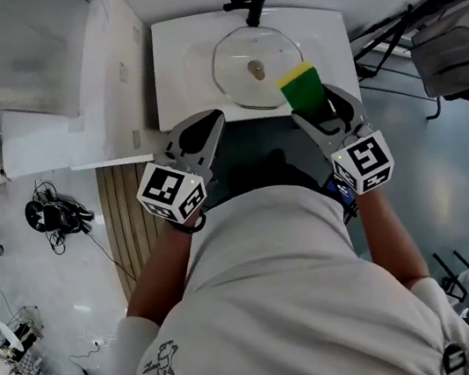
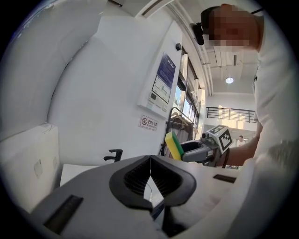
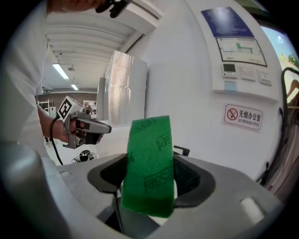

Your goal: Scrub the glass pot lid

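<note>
The round glass pot lid point(image 1: 235, 57) lies in the white sink point(image 1: 179, 67), its knob point(image 1: 256, 69) at the middle. My right gripper point(image 1: 317, 104) hovers at the lid's near right rim, shut on a green and yellow sponge point(image 1: 300, 86). In the right gripper view the sponge's green face point(image 3: 149, 165) stands upright between the jaws. My left gripper point(image 1: 210, 122) sits over the sink's front edge, left of the lid. Its jaws meet with nothing between them, as the left gripper view shows point(image 2: 150, 168). That view also catches the sponge point(image 2: 174, 144).
A black faucet point(image 1: 247, 4) stands at the back of the sink. A tall white box point(image 1: 99, 71) adjoins the sink on the left. Cables point(image 1: 56, 214) lie on the floor at left, and a rack with clothes point(image 1: 450, 39) stands at right.
</note>
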{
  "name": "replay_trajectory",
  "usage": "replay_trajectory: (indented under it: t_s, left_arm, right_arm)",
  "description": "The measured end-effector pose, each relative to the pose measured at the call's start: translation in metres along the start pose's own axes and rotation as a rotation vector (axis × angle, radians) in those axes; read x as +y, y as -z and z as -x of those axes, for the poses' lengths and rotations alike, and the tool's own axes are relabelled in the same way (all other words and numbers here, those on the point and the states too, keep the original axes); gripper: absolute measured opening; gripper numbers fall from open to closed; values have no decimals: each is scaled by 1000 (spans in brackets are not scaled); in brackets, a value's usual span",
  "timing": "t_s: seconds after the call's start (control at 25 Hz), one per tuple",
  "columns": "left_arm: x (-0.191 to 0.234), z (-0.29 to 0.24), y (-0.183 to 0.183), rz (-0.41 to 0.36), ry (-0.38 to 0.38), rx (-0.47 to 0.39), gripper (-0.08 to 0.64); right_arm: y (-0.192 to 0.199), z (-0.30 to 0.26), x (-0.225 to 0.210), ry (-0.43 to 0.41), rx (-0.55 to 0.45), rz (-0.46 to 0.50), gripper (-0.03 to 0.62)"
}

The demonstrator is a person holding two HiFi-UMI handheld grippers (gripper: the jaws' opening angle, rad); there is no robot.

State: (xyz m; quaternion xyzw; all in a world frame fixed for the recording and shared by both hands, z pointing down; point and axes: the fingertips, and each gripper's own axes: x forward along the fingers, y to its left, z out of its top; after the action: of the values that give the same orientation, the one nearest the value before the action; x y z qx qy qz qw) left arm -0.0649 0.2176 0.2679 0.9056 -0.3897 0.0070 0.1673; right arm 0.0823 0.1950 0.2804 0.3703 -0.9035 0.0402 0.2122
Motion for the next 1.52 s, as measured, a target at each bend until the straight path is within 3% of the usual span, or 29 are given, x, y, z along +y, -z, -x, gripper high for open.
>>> replay_trajectory:
  t_s: [0.48, 0.92, 1.52]
  left_arm:
    - [-66, 1, 5, -31, 13, -1, -2]
    - [-179, -11, 19, -55, -29, -15, -2]
    - [-333, 5, 71, -59, -127, -24, -2]
  right_arm:
    - [17, 70, 2, 3, -25, 24, 304]
    - [48, 166, -3, -99, -86, 58, 302]
    - [122, 317, -4, -135, -150, 16, 301]
